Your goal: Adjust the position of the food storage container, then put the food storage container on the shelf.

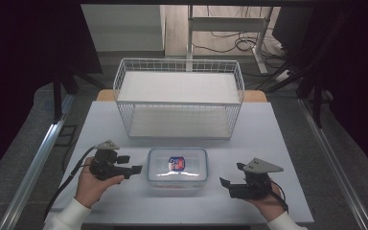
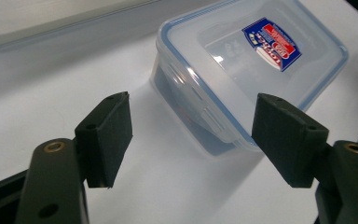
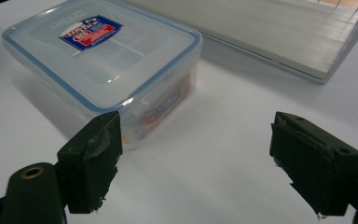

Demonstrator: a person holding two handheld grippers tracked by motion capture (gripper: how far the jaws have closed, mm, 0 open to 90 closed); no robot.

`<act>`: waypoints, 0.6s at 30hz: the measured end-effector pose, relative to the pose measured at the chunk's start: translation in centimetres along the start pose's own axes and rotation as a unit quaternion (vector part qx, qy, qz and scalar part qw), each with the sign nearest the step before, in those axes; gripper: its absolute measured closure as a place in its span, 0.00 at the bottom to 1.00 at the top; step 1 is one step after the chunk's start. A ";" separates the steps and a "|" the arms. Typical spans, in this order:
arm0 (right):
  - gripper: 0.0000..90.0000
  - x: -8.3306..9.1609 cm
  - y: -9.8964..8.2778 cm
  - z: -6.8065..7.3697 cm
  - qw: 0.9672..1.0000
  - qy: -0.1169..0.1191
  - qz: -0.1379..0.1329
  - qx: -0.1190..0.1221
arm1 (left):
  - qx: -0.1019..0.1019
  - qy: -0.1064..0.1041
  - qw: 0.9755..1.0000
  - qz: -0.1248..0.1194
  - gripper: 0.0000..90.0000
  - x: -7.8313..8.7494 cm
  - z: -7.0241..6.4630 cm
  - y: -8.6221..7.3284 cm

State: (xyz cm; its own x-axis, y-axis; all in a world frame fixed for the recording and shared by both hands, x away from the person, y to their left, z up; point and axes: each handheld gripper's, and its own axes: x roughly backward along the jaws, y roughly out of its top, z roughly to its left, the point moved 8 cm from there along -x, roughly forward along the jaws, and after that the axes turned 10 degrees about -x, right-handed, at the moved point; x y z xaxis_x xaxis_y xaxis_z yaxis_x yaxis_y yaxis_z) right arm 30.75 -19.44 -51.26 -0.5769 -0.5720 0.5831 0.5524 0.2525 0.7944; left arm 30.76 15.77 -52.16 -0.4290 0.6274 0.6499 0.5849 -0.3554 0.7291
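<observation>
Your two hands sit nearest, at the bottom of the high view, each holding its tool just above the table [image 1: 278,143]. Your left gripper [image 1: 135,169] has its jaws spread wide and grips nothing; in its own view the pads [image 2: 106,135] frame the near corner of the clear lidded container [image 1: 177,168], with bare table between them. Your right gripper [image 1: 224,183] is just as wide open and equally empty, its left pad [image 3: 93,158] close to the container's corner but not touching it.

Between your grippers, the container rests flat on the white table, lid on, a red and blue label [image 1: 176,163] on top. Something lies inside, too blurred to name.

Beyond it stands the white wire basket [image 1: 179,98], well apart from the container, with a pale board as its floor.

Judging from this, the risk is in the squeeze: the walls are smooth and the lid's rim overhangs, so if one side closes before the other you could shove the container sideways, or it could slip and tilt as you lift. A tilted carry could also catch the basket's front rim.
</observation>
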 end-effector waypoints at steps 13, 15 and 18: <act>0.19 -0.5 0.9 0.0 1.000 0.003 -0.006 0.000 | 0.009 0.011 1.000 -0.011 0.28 0.8 0.0 -0.4; 0.19 -0.5 1.1 0.0 1.000 0.006 -0.006 -0.001 | 0.018 0.006 1.000 -0.017 0.28 0.9 0.1 -0.4; 0.17 -0.8 1.0 0.3 1.000 0.020 0.006 -0.011 | 0.054 -0.018 0.998 -0.030 0.26 0.7 0.4 -0.3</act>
State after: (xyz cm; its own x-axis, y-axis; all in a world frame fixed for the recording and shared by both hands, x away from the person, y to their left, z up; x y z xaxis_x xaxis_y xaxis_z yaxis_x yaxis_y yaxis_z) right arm 31.54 -18.46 -50.92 -0.5464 -0.5992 0.5851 0.5720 0.2433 0.7833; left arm 30.57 16.64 -52.01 -0.4414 0.6712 0.5955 0.6305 -0.2402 0.7381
